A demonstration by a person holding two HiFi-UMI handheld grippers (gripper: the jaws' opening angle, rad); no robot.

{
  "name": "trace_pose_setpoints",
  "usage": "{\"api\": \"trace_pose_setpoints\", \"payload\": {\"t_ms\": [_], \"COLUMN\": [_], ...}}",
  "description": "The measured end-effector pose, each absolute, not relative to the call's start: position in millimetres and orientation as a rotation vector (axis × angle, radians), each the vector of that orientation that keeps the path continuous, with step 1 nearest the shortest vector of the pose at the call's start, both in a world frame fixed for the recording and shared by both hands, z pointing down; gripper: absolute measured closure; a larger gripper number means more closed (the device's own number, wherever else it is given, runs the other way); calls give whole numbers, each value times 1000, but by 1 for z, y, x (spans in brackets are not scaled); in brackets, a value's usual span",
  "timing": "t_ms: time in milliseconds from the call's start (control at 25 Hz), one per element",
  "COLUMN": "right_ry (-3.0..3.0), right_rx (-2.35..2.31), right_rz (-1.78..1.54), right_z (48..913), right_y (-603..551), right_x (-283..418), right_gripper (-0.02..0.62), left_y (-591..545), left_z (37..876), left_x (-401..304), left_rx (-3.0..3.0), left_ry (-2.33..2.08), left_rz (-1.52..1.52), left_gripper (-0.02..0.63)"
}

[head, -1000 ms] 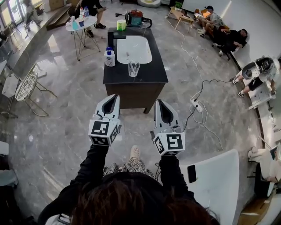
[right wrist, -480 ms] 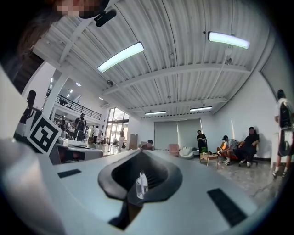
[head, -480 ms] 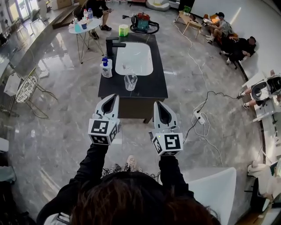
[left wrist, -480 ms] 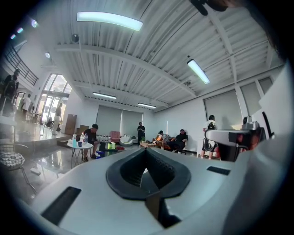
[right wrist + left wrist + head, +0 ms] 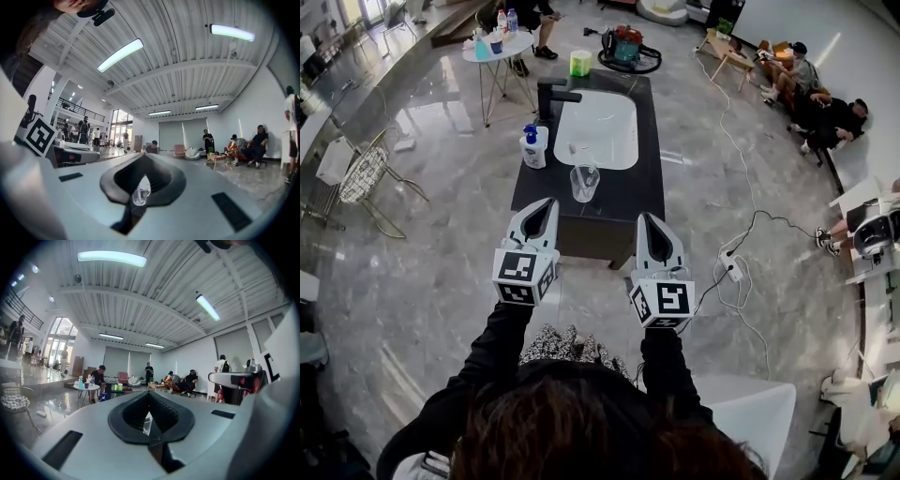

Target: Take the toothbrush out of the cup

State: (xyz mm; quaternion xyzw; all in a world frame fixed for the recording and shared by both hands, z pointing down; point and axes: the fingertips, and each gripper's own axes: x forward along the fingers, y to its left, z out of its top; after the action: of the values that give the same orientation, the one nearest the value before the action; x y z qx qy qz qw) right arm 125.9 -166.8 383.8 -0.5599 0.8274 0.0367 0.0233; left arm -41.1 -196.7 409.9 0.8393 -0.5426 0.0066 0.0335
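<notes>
Both the left gripper point(image 5: 546, 202) and right gripper point(image 5: 647, 218) are being held before the counter point(image 5: 630, 192), jaws closed together and empty, with the cup point(image 5: 584, 183) standing on it.

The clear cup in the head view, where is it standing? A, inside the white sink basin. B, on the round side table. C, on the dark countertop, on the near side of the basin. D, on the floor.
C: the clear cup stands on the dark countertop, just on the near side of the white basin.
</notes>
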Motion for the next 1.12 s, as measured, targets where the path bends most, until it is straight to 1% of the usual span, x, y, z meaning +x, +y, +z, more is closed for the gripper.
{"api": "trace_pose_setpoints", "payload": {"t_ms": [440,1120], "right_ry": [2601,2604], "right_rx": [-1684,-1759], "right_rz": [23,-9], "right_z": [393,405], "right_y": [-214,-295], "right_x": [111,106], "right_gripper": [591,591], "left_y": [-244,-334], "left_z": [432,471], "left_x": [-51,-38], "left_rx": [2531,2567], "left_ry": [-1658,-1467], "left_rz": [78,216], "left_gripper": [612,611]}}
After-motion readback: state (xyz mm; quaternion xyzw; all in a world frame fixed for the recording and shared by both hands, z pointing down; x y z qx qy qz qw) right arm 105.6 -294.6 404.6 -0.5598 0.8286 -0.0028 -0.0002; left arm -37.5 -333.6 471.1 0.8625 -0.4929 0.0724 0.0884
